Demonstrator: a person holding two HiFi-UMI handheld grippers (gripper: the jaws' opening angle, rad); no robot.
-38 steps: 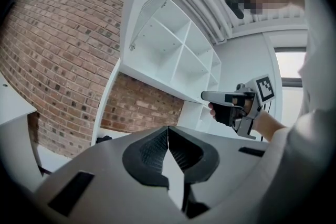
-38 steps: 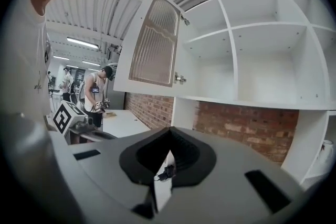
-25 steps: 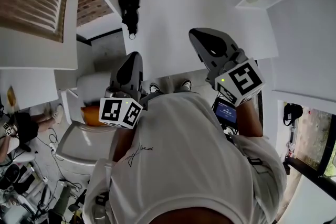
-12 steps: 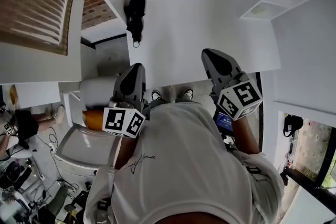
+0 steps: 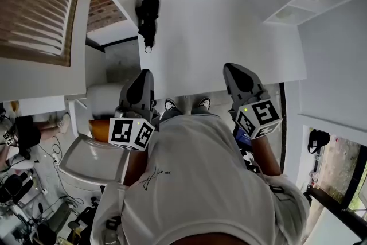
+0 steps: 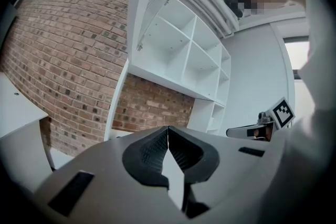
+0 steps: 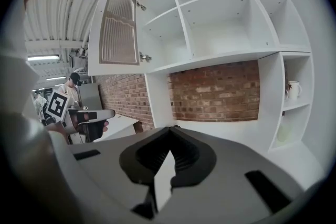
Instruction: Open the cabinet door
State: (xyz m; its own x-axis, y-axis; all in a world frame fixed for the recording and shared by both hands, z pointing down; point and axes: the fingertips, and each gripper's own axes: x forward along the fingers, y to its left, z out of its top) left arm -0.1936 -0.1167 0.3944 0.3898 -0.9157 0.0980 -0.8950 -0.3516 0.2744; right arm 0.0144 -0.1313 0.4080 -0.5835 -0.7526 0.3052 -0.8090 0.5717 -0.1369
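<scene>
Two grippers are seen, and neither is grasping anything: the left gripper point(image 6: 168, 131) is clenched tip to tip with only air ahead of it, and the right gripper point(image 7: 169, 134) is likewise closed and empty. The cabinet door point(image 7: 119, 26) is found high up at the left end of the white cabinet point(image 7: 220, 13). It is swung out from the open shelves and well apart from both tools, so the task is judged largely done. The door is built as a white frame around a panel of fine slats, and it is carried on two small hinges point(image 7: 142, 6) along the edge nearest the shelves. It is expected to be light and stiff, and to swing freely with little force. The painted frame is likely smooth and a little slippery between hard pads. The slats are probably the weak part and should not be pinched or pushed. Hold is best taken on the solid frame at the free edge, far from the hinges, where the least effort is needed. No knob or handle can be made out at this distance, though one may be hidden on the far face.
</scene>
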